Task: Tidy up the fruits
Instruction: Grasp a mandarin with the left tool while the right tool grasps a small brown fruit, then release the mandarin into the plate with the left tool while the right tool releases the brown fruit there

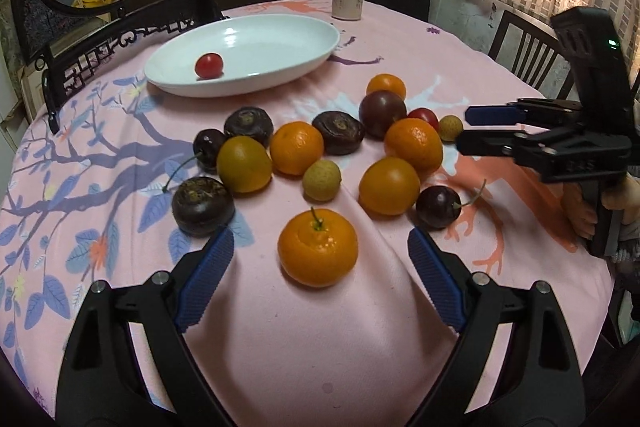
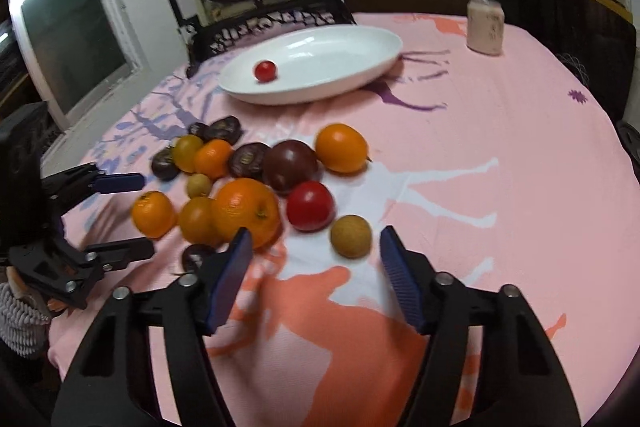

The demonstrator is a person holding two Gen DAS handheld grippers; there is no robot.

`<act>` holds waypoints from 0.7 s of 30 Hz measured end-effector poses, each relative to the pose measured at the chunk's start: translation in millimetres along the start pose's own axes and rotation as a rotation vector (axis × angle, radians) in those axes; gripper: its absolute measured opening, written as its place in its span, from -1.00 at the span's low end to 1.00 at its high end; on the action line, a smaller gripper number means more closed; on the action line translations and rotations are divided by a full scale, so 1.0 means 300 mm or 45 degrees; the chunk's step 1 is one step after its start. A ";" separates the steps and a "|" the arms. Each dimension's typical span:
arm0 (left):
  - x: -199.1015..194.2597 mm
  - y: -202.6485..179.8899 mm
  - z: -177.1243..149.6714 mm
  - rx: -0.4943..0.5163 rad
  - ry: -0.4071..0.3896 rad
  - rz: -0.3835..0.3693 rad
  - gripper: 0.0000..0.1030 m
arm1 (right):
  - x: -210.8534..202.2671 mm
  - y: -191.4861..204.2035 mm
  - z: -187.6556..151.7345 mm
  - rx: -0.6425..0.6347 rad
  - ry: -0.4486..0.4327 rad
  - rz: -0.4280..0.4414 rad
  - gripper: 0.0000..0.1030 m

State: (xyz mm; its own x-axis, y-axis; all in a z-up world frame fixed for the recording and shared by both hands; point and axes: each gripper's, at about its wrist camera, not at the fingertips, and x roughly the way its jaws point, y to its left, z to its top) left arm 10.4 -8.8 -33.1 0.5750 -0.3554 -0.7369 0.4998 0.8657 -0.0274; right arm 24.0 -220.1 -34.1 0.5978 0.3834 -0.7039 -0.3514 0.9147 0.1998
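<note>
1. The left gripper [image 1: 320, 255] is hovering low over the pink tabletop [image 1: 320, 347], its jaws standing wide and gripping nothing — a stemmed mandarin [image 1: 318, 248] is sitting between the blue pads, not touched by either.
2. The right gripper [image 2: 316, 259] is reaching toward the near edge of the fruit pile, its jaws partly open and empty; a small tan longan [image 2: 351, 236] is lying just ahead of the gap, beside a red tomato [image 2: 310, 205].
3. The white dish [image 1: 280, 75] is standing at the far side of the tabletop, well apart from the pile, with one cherry tomato [image 1: 209, 65] in it. The other fruits — oranges, dark chestnut-like pieces, cherries — are lying loose on the cloth.
4. Judging by this, the sorting is barely begun: each hand seems to be lining up a pick.
5. The next move is probably calling for lowering the left jaws around the mandarin and squeezing gently, since round fruit can roll, then carrying it to the dish.
</note>
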 end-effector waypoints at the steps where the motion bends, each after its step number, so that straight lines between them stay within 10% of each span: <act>1: 0.005 -0.003 0.000 0.003 0.010 -0.007 0.61 | 0.010 -0.003 0.003 -0.001 0.010 -0.018 0.11; 8: 0.036 0.001 -0.002 -0.011 0.068 -0.030 -0.18 | 0.056 -0.013 0.006 -0.002 0.078 -0.030 -0.45; 21: -0.033 0.107 0.169 -0.148 -0.109 -0.018 -0.20 | -0.052 -0.009 0.211 -0.010 -0.140 0.023 -0.53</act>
State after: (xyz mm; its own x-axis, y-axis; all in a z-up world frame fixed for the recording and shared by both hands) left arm 53.7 4.6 7.5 0.6239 -0.3926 -0.6757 0.4330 0.8934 -0.1193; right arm 61.3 -220.6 19.5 0.6666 0.4123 -0.6210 -0.3685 0.9065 0.2063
